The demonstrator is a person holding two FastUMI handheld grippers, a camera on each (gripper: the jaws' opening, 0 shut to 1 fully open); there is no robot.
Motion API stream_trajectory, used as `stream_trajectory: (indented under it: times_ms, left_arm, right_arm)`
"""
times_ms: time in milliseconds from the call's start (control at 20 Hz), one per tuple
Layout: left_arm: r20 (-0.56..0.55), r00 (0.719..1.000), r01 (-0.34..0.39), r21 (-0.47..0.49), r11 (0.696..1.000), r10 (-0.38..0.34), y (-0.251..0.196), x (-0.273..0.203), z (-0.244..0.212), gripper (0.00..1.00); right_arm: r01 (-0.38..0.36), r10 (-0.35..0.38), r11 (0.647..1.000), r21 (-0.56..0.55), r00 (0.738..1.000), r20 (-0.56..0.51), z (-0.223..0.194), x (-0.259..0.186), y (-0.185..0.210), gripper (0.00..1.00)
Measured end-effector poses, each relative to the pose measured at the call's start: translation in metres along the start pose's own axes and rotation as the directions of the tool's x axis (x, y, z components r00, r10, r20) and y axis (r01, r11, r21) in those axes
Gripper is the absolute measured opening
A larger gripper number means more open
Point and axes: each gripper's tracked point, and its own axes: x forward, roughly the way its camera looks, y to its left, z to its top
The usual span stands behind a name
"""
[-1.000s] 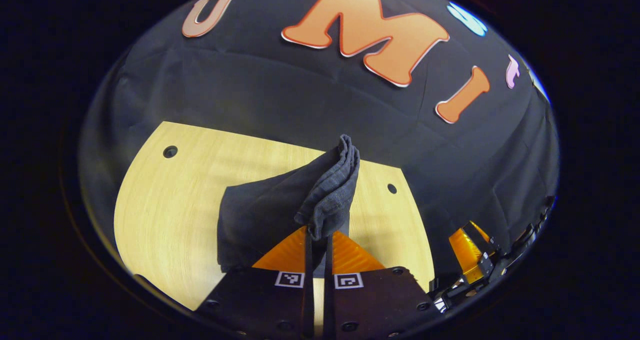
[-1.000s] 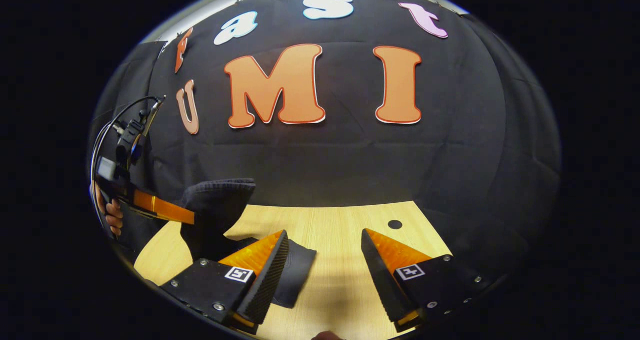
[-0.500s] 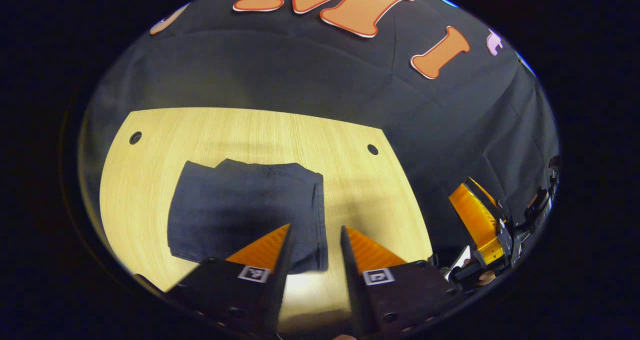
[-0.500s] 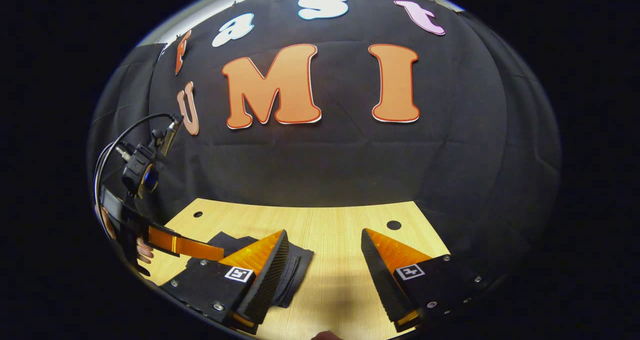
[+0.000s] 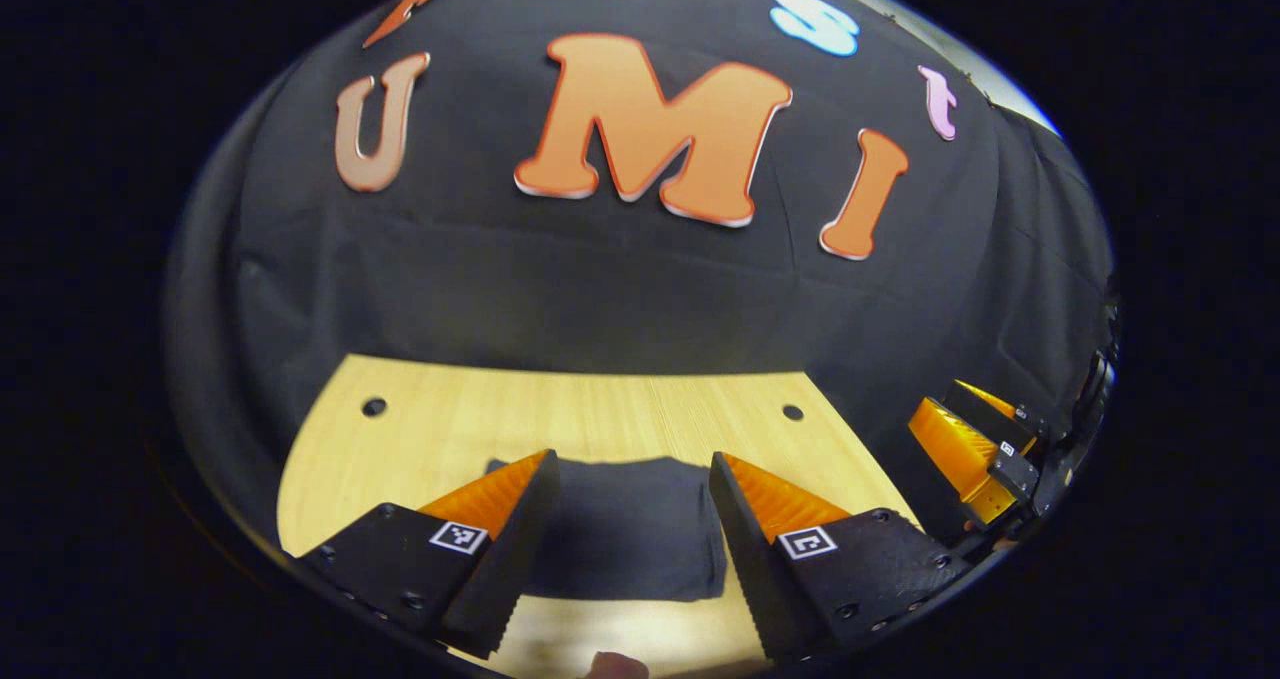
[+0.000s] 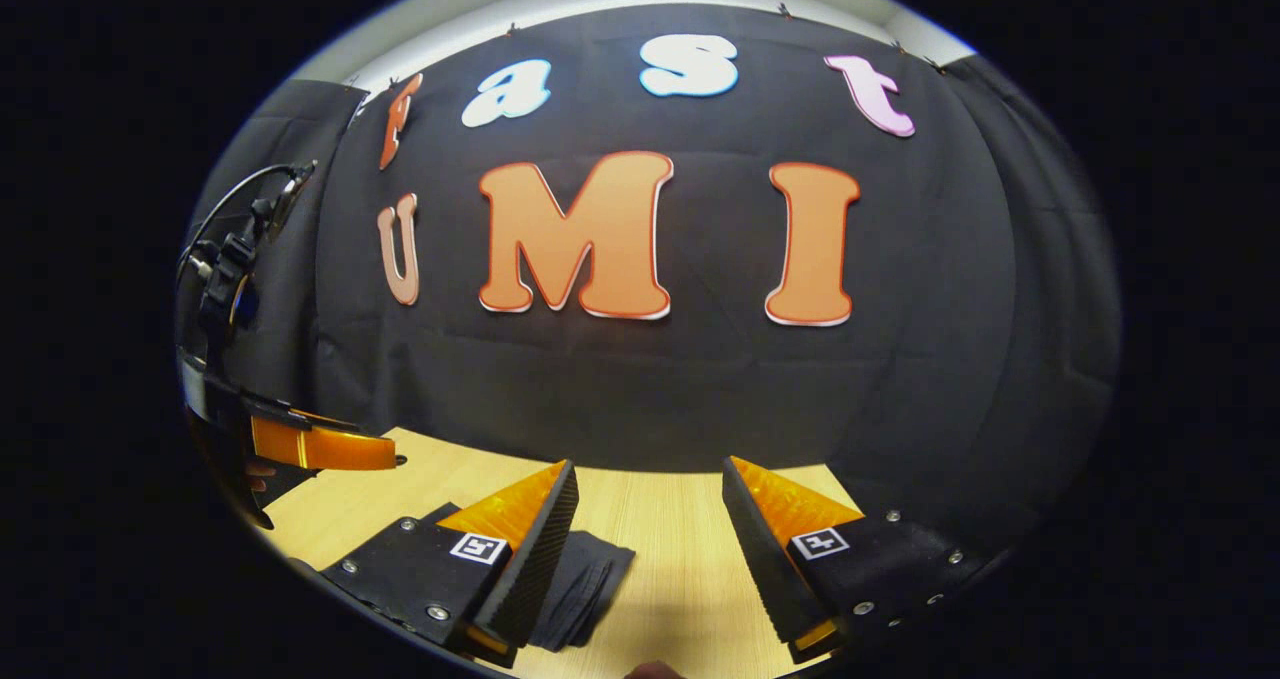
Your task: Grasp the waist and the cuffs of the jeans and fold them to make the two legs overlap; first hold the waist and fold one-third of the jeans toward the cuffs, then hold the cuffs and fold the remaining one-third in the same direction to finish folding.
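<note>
Since a second ago the jeans [image 5: 625, 529] have been released and laid flat as a folded stack at lower centre on the table [image 5: 420, 429]; left gripper [image 5: 628, 539] and right gripper [image 6: 650, 549] are held apart, empty; withdrawal is best kept upward, clear of the layers.

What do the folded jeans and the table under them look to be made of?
The jeans look like dark, matte woven cloth, likely denim: soft stacked fold edges show in the right gripper view. The table looks like pale wood or wood-look laminate, smooth, with fine straight grain lines and round holes; which of the two cannot be told.
</note>
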Motion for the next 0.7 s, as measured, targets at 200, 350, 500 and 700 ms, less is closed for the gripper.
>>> stream_trajectory:
  times_ms: [200, 350, 500, 700]
  left_arm:
    - [0.138, 0.985, -0.113, 0.052, 0.992, 0.105, 0.017, -0.029, 0.034, 0.94]
    - [0.253, 0.957, -0.159, 0.047, 0.986, 0.142, 0.026, -0.051, 0.044, 1.0]
    - [0.383, 0.911, -0.186, 0.055, 0.981, 0.151, 0.025, -0.079, 0.053, 1.0]
    - [0.513, 0.843, -0.245, 0.101, 0.964, 0.161, 0.024, -0.108, 0.051, 1.0]
  right_arm:
    - [-0.058, 0.06, 0.998, -0.038, 0.997, 0.056, 0.025, -0.01, 0.034, 0.88]
    - [-0.094, 0.099, 0.994, -0.048, 0.989, 0.109, 0.039, -0.016, 0.055, 0.89]
    - [-0.142, 0.147, 0.989, -0.043, 0.976, 0.161, 0.048, -0.022, 0.075, 0.94]
    - [-0.195, 0.203, 0.979, -0.059, 0.96, 0.191, 0.046, -0.027, 0.087, 0.96]
